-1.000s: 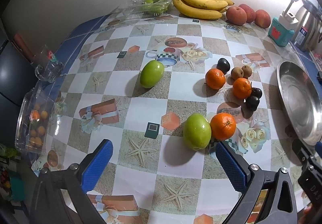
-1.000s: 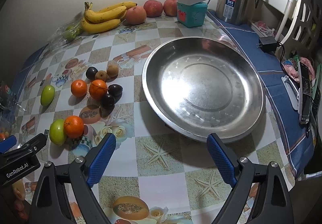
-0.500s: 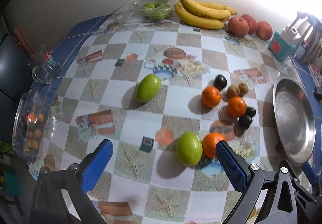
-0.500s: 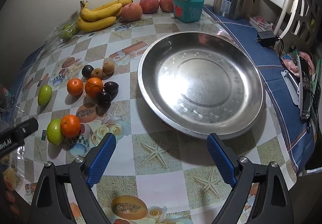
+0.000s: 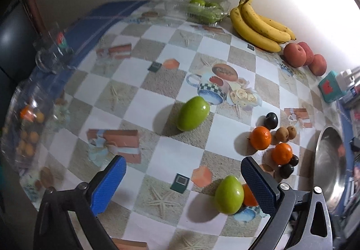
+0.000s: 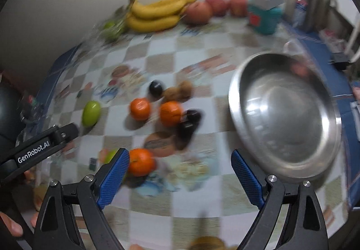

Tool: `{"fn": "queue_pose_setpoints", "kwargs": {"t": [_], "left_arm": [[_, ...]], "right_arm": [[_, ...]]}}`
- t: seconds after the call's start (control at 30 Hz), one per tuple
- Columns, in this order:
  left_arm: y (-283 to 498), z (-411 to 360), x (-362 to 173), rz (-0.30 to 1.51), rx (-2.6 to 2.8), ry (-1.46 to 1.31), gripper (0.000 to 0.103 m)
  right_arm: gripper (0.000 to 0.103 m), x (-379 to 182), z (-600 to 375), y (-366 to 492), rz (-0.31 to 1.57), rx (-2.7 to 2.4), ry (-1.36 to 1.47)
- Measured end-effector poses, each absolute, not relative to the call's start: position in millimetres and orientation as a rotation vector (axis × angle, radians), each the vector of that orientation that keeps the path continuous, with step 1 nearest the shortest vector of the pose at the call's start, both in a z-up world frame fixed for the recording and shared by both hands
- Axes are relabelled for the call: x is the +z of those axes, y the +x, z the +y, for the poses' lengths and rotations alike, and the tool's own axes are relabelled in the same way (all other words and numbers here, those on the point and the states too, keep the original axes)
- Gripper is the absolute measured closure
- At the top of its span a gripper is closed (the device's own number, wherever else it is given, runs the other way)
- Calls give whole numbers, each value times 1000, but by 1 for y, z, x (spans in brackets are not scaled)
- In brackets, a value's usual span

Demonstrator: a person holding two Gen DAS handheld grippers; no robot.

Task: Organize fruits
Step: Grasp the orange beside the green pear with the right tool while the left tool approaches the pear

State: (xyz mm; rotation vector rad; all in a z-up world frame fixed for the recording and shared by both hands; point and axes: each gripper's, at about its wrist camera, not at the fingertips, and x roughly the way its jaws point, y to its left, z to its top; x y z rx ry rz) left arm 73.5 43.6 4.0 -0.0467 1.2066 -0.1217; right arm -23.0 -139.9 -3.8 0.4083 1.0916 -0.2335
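While the tabletop (image 5: pixel 180 148) with its patterned cloth carried every fruit in sight, the steel pan (image 6: pixel 285 115) at its right side held nothing; on that showing, the sorting had not begun and all of it remained to be done, assuming the pan was the intended receptacle. Against the back wall lay the bunch of bananas (image 5: pixel 258 25), with three peaches (image 5: pixel 301 56) just beside it and a clear tray of green fruit (image 5: pixel 202 9) on its other side; these looked already grouped. Loose in mid-table were one green mango (image 5: pixel 192 113) standing alone, a second green mango (image 5: pixel 229 195) touching an orange (image 6: pixel 140 161), and a cluster of two further oranges (image 5: pixel 261 137), small brown fruits (image 5: pixel 285 133) and dark plums (image 5: pixel 271 120) near the pan.

The left gripper (image 5: pixel 182 184) hung above the tabletop with its fingers (image 5: pixel 108 184) spread wide and nothing held; the second mango lay just inside the right-hand finger but was not pressed. The right gripper (image 6: pixel 180 178) likewise had its fingers (image 6: pixel 246 179) released and wide apart, grasping nothing; the near orange sat just beside its left-hand finger, contact not determinable owing to blur.
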Motion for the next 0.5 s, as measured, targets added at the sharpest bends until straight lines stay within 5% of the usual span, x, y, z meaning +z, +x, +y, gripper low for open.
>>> {"fn": "queue_pose_setpoints", "kwargs": {"t": [0.5], "left_arm": [[85,46,-40,1381,-143,-208,4]], "right_arm": [[44,-46,-124,2,1221,-183,571]]}}
